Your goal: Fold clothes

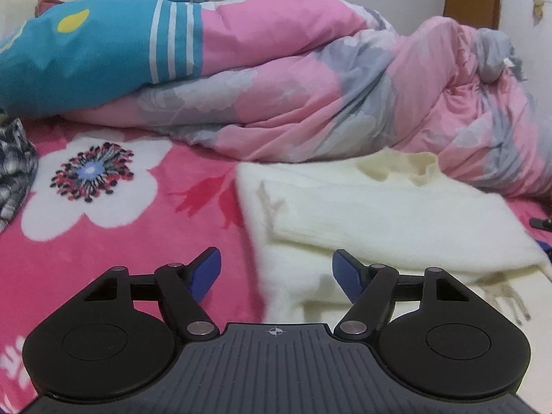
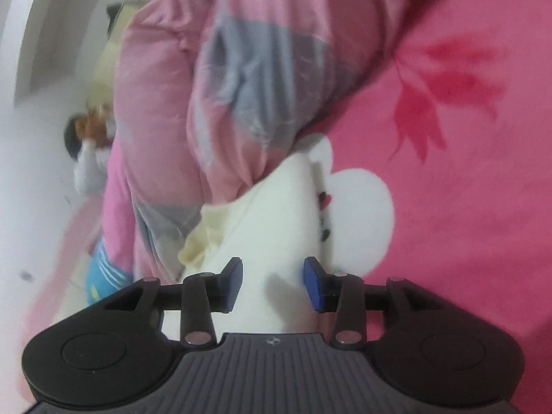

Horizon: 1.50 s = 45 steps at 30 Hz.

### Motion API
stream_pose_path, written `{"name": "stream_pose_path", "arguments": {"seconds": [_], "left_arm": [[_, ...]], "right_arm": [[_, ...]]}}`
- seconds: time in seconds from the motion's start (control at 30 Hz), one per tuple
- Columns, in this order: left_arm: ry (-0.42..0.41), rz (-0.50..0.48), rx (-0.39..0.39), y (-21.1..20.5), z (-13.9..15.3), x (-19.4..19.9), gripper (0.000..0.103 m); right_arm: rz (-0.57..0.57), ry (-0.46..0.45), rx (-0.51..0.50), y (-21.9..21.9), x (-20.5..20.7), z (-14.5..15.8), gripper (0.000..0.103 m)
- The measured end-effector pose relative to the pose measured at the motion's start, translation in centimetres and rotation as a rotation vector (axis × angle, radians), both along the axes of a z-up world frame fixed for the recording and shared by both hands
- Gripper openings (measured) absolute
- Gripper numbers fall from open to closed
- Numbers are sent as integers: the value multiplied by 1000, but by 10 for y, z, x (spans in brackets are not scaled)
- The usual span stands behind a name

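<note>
Hovering left gripper (image 1: 276, 272), parted, over sweater (image 1: 396, 214).

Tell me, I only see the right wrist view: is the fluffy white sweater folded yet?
Observer: Partly. The fluffy white knitted sweater has one layer folded over on top of itself.
Operator: Are there more clothes?
Observer: A crumpled grey-and-black checked cloth lies at the left edge of the pink flowered blanket.
Operator: Where's the other gripper?
Observer: The left gripper is open over the sweater's near left edge, holding nothing.
</note>
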<state>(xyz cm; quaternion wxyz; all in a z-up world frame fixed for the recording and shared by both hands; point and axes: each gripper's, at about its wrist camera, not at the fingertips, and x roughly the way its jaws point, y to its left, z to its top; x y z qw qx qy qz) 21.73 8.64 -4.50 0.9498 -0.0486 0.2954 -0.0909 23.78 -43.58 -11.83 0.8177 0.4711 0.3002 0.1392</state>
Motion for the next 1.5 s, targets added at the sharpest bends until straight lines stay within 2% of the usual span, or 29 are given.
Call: {"name": "stream_pose_path", "arguments": {"seconds": [0.1, 0.27, 0.37, 0.43, 0.53, 0.6, 0.67, 0.83, 0.9, 1.0, 1.03, 1.1, 1.17, 1.2, 1.23, 1.3, 1.37, 1.4, 1.47, 1.5], "left_arm": [[22, 0, -17, -5, 2, 18, 66], [58, 25, 34, -22, -9, 48, 54], [49, 49, 53, -28, -10, 51, 41], [26, 64, 88, -34, -9, 47, 28], [-20, 87, 123, -41, -4, 36, 17], [-64, 103, 141, -45, 1, 24, 16], [-74, 112, 177, -49, -2, 20, 15], [-24, 108, 241, -50, -19, 27, 16], [-20, 96, 252, -49, -14, 25, 18], [-32, 79, 289, -46, -5, 15, 25], [-49, 85, 307, -44, -1, 10, 32], [-124, 137, 359, -41, 9, -2, 37], [-197, 156, 376, -42, 17, -8, 37], [-198, 130, 362, -45, 19, -5, 37], [-192, 101, 345, -49, 21, -1, 37], [-130, 40, 302, -61, 15, 15, 37], [-35, 27, 311, -70, -3, 34, 37], [2, 23, 314, -74, -12, 42, 37], [7, 34, 320, -73, -25, 45, 37], [-1, 32, 328, -73, -24, 42, 37]], "right_arm": [[-4, -59, 90, -8, -1, -17, 40], [12, -72, 69, -3, -1, -16, 40], [12, -82, 70, -1, 0, -17, 40], [11, -85, 75, -3, 3, -18, 40], [13, -89, 75, -9, 1, -18, 40], [12, -92, 73, -8, 2, -18, 40], [13, -93, 71, -9, 1, -19, 40], [27, -84, 35, -7, 3, -15, 40], [33, -70, -23, -4, 4, -7, 41], [35, -74, -190, 6, 3, 14, 41], [35, -76, -246, 10, 2, 21, 40], [28, -101, -370, 20, 0, 40, 35], [44, -134, -448, 29, 2, 55, 34], [53, -144, -476, 35, 6, 60, 29], [63, -153, -505, 40, 11, 64, 26], [81, -143, -544, 50, 29, 67, 22], [110, -126, -572, 58, 52, 61, 20], [111, -107, -623, 63, 65, 54, 20], [125, -76, -706, 70, 84, 36, 18], [123, -82, -702, 69, 86, 31, 18]]}}
